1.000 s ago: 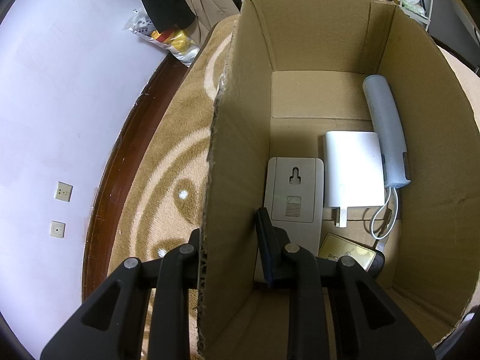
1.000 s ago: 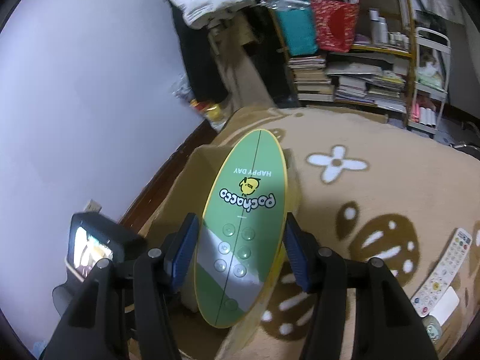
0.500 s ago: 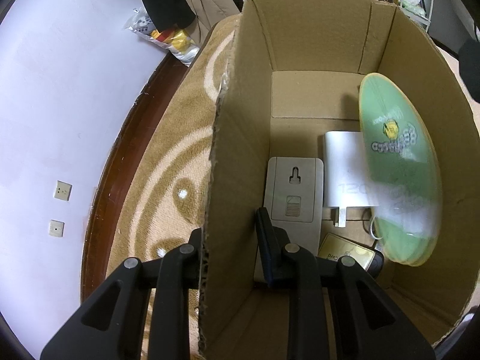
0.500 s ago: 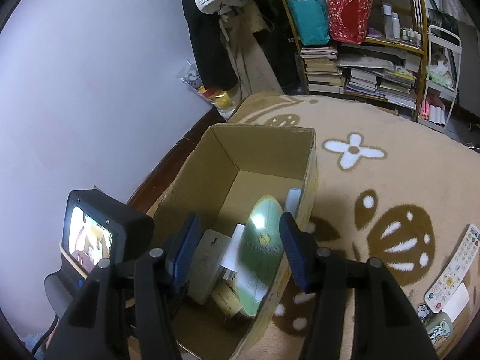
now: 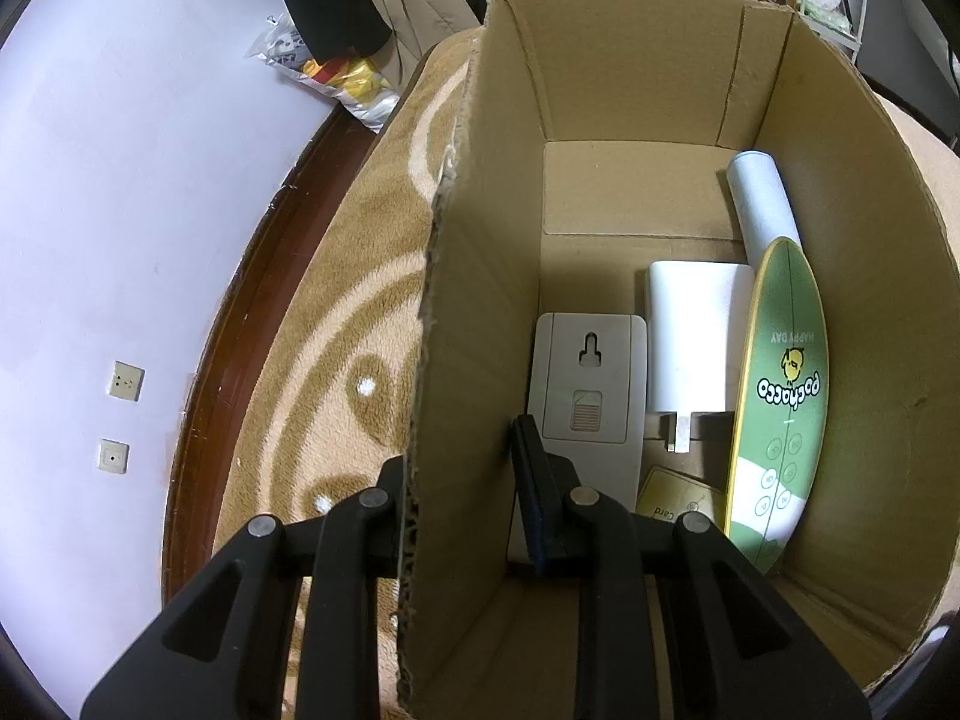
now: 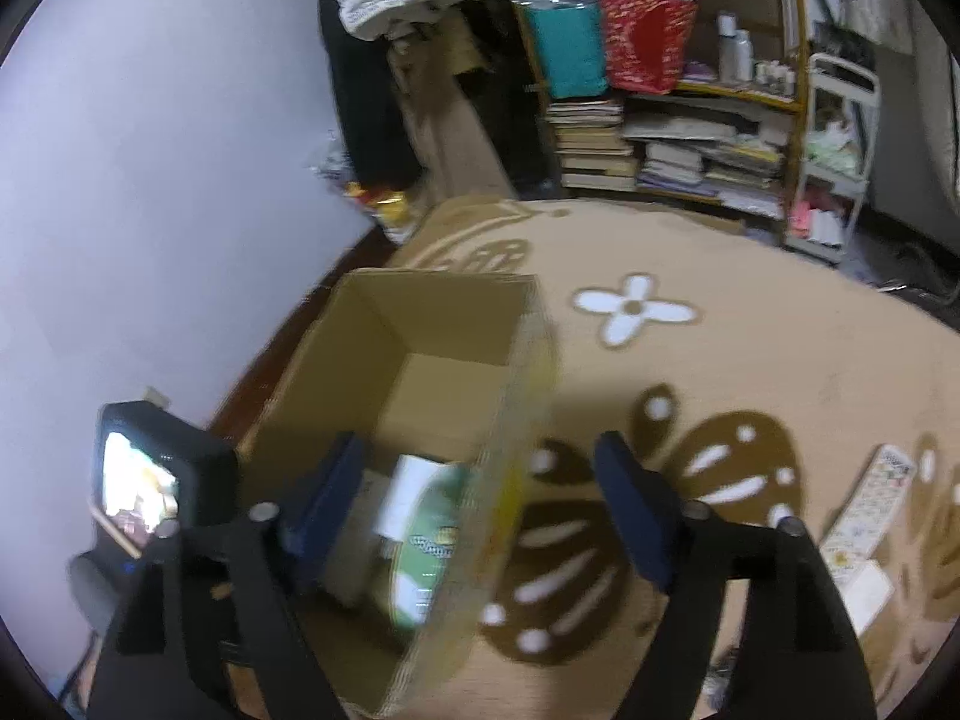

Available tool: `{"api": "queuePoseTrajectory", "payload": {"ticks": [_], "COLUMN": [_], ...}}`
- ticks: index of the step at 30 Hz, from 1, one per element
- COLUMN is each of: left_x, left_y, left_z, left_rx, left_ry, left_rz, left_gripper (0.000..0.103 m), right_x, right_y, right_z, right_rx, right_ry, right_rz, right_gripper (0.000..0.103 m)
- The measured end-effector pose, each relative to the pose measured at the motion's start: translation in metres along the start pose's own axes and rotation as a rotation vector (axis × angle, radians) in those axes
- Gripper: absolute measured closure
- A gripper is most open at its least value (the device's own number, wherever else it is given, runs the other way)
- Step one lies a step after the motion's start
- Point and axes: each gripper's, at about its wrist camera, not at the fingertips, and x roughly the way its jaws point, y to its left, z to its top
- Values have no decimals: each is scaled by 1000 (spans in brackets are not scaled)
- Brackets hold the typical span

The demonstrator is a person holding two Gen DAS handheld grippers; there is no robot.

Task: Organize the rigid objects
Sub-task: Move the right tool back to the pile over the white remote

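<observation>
Cardboard, plain brown and open-topped: the cardboard box (image 5: 630, 90) sits on the tan patterned carpet (image 5: 336, 324), and the left gripper (image 5: 462, 480) is clamped on its left wall, one finger outside, one inside. The green oval Pochacco board (image 5: 780, 396) now stands on edge inside, leaning against the right wall, beside the white rectangular charger block (image 5: 690, 342), the beige flat wall-mount unit (image 5: 585, 384) and the pale blue cylinder (image 5: 762, 204). The right gripper (image 6: 480, 516) hangs above the box, jaws wide apart, holding nothing. Good practice here, I'd say: keep the box pinned, lift the right side clear, then head for the white remote control (image 6: 870, 504) lying far right on the carpet.
</observation>
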Motion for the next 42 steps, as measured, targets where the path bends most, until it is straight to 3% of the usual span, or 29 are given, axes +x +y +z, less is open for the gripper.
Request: {"api": "queuePoseTrajectory", "payload": {"ticks": [7,21,38,42], "left_x": [0,0,0,0], "left_y": [0,-2,-9,-9], "left_z": [0,-1,-1,0], "left_rx": [-1,8,20,25], "left_ry": [0,-1,0,0], "left_rz": [-1,7,17,20], "left_gripper": [79,79,79,79], "right_x": [-2,6,-2,4], "right_y": [-35,-138,-220,-234], "right_z": [4,-11,-33,-43], "right_rx": [66,249,451,510], "right_ry": [3,26,56,94], "right_rz": [-98,-308,-359,-367], "right_gripper": [2,0,0,7]}}
